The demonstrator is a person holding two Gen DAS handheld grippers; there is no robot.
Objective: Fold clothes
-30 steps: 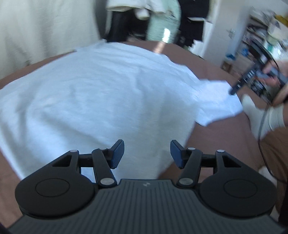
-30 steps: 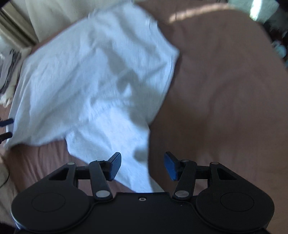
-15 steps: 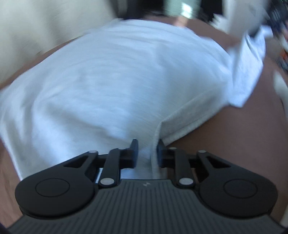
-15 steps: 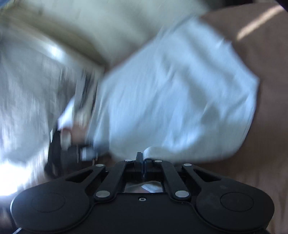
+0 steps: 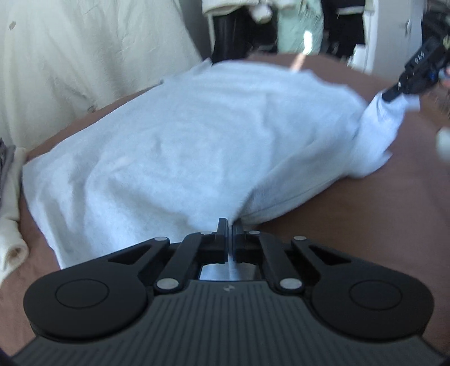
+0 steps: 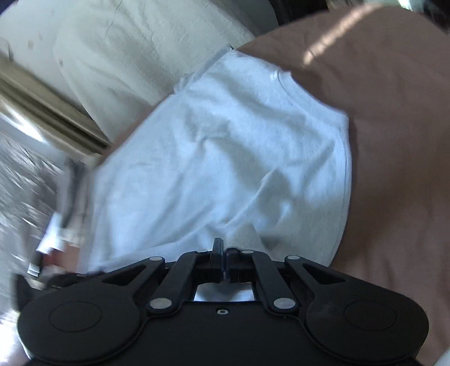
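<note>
A white T-shirt lies spread on a brown bed cover. My left gripper is shut on the shirt's near hem and lifts the cloth into a ridge. In the left wrist view the right gripper shows at the far right, pinching the shirt's sleeve and holding it up. In the right wrist view the shirt fills the middle and my right gripper is shut on its cloth at the near edge.
A cream wall covering stands behind the bed on the left. Hanging clothes are at the back. Rolled cream cloth lies at the left edge. Bare brown cover lies right of the shirt.
Both grippers were open a second ago and have closed on the shirt. Each now lifts its pinch of cloth, hem on the left, sleeve on the right.
</note>
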